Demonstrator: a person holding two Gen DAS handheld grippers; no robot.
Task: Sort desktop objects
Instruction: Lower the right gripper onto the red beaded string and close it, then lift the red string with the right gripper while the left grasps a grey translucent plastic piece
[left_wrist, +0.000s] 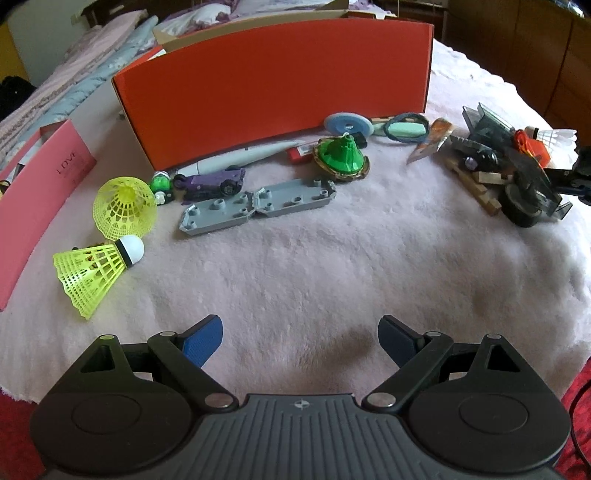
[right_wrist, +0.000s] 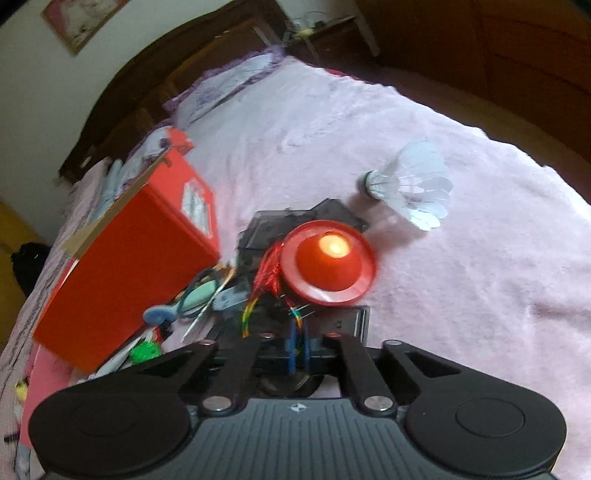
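My right gripper (right_wrist: 298, 347) is shut, its blue fingers pinched on the coloured strands of a red kick shuttlecock (right_wrist: 328, 266). The toy's round red base hangs over a pile of dark plastic pieces (right_wrist: 269, 229). A white feather shuttlecock (right_wrist: 413, 188) lies beyond it on the blanket. My left gripper (left_wrist: 301, 339) stands open over bare pink blanket (left_wrist: 332, 277), holding nothing. Ahead of it lie two yellow shuttlecocks (left_wrist: 123, 206) (left_wrist: 92, 275), a grey plastic plate (left_wrist: 255, 206), a purple toy car (left_wrist: 210, 181) and a green spinning top (left_wrist: 341, 157).
A tall red box (left_wrist: 273, 85) stands behind the row of toys, and a pink box (left_wrist: 33, 206) lies at the left edge. A blue disc (left_wrist: 347, 123), a white pen (left_wrist: 243, 157) and a cluttered dark pile (left_wrist: 513, 173) sit near the box. Dark wooden furniture rings the bed.
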